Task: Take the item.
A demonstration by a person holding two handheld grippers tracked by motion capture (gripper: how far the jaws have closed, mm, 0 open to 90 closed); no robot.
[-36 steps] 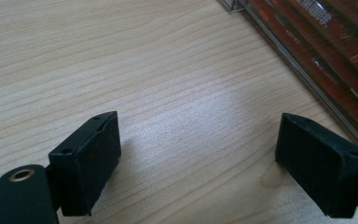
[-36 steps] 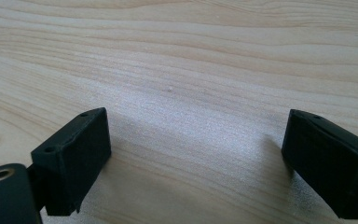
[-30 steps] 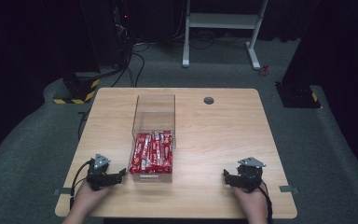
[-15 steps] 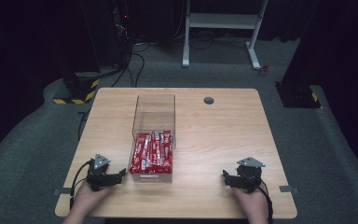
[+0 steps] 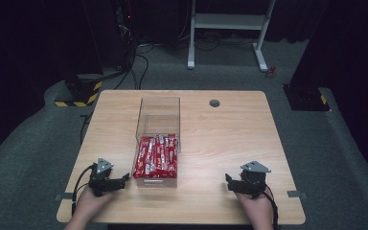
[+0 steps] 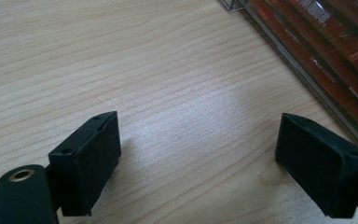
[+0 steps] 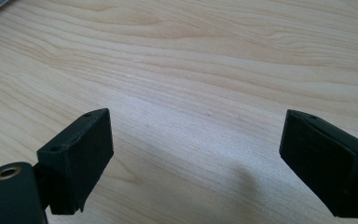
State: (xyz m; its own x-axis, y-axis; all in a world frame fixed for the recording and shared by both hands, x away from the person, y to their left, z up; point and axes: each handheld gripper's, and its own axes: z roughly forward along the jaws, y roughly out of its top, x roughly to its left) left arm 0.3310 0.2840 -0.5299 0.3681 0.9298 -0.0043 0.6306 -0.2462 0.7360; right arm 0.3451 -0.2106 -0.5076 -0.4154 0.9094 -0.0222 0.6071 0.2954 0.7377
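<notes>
While both tools rest low at the near edge of the table, nothing is gripped: the left gripper, held near the near-left corner, has its jaws spread wide over bare wood, and the right gripper, near the near-right corner, likewise stands with jaws apart and empty. Just beyond the left gripper, a clear plastic box runs from the near edge toward the middle of the table, its near half packed with red wrapped bars lying lengthwise, its far half bare. In the left gripper view the box wall passes just beside the right-hand jaw, apart from it but close. That closeness looks like the main hazard: a sideways sweep of the left tool could knock the light box askew or toward the edge, and glossy wrappers, tightly packed, would likely slip from a shallow pinch or drag neighbours out with them. Farther off, a small dark round cap sits near the far edge, well clear of both hands.
</notes>
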